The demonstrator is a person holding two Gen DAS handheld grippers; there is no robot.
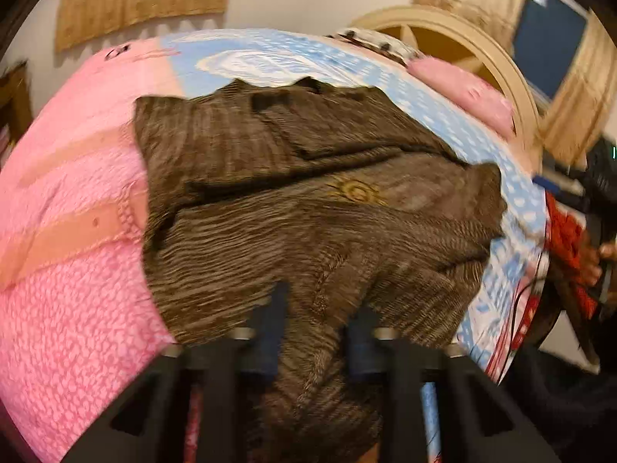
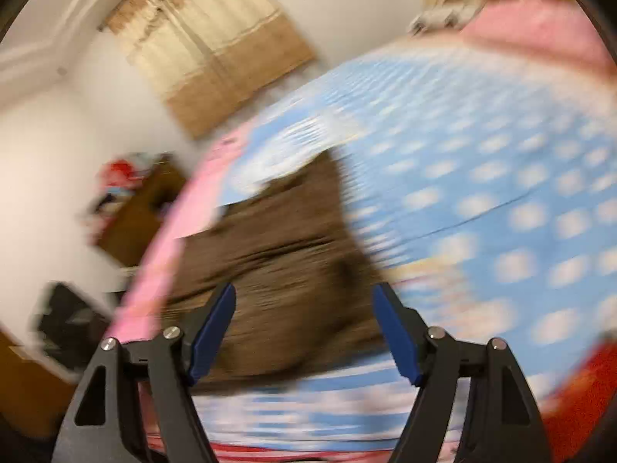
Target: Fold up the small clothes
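Note:
A brown ribbed garment [image 1: 308, 177] with a small gold emblem lies spread on the bed, partly folded over itself. In the left wrist view my left gripper [image 1: 320, 320] sits at the garment's near edge. A bunched ridge of brown cloth runs up between its dark fingers [image 1: 277, 308], which are pinched on it. The right wrist view is heavily blurred. There my right gripper [image 2: 304, 301] hovers over the near part of the brown garment [image 2: 281, 239], its blue pads [image 2: 216, 328] wide apart with nothing between them.
The bed has a pink patterned cover [image 1: 77, 231] on the left and a blue cover with white spots [image 2: 482, 177] on the right. A pink pillow [image 1: 462, 92] lies by the curved wooden headboard [image 1: 462, 34]. A person's hand [image 1: 594, 266] shows at the right edge.

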